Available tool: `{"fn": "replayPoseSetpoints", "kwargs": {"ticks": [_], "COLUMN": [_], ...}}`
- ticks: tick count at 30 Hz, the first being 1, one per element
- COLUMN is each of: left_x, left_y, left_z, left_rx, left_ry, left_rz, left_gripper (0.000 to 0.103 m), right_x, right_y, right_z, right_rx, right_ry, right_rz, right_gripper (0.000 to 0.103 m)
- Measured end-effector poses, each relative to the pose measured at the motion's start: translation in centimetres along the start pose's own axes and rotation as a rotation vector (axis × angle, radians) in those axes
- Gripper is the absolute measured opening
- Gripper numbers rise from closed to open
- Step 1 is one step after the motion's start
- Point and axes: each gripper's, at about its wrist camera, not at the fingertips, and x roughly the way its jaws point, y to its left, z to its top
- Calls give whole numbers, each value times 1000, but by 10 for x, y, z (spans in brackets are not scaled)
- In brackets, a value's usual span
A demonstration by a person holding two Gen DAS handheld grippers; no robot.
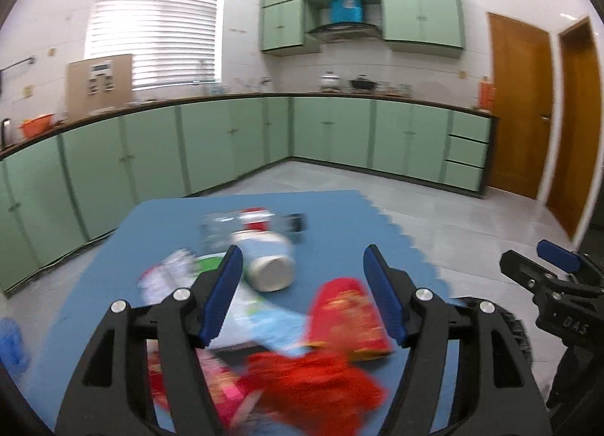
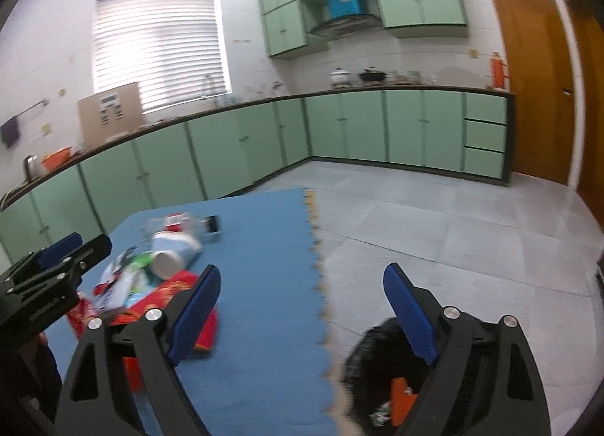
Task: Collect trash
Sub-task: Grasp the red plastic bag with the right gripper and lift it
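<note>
left gripper (image 1: pixel 302 285): jaws wide open, empty, over the trash pile.
right gripper (image 2: pixel 302 307): jaws wide open, empty, above the mat's edge.
trash pile (image 1: pixel 287 326): red wrappers, papers and a white jar (image 1: pixel 268 262) lying on its side, all on the blue mat (image 2: pixel 264 247).
bin bag (image 2: pixel 381 372): black, on the floor beside the mat, orange scrap inside.

The only lettering that reads at all is "DAS", embossed on the black body of the right gripper (image 1: pixel 558 277) as it shows at the edge of the left wrist view. The printing on the red packet (image 1: pixel 347 315), the white bottle (image 1: pixel 268 258) and the other wrappers on the blue mat (image 1: pixel 332 217) is too blurred to read.
</note>
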Motion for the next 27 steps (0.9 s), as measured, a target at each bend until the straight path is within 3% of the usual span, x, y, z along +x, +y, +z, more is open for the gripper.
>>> {"fn": "replayPoseSetpoints", "kwargs": {"ticks": [7, 17, 27], "left_x": [-21, -37, -43], "left_y": [51, 80, 88], "left_z": [-20, -50, -61], "left_rx": [-28, -87, -99], "left_ry": [1, 41, 54], "left_rz": [129, 148, 167], "left_gripper": [64, 64, 64], "right_x": [13, 4, 25], "right_y": [49, 98, 123], "right_z": [-21, -43, -64], "right_rx": [-71, -142, -201], "right_ry": [48, 74, 158], "right_rz": [81, 237, 299], "right_gripper": [82, 77, 69]}}
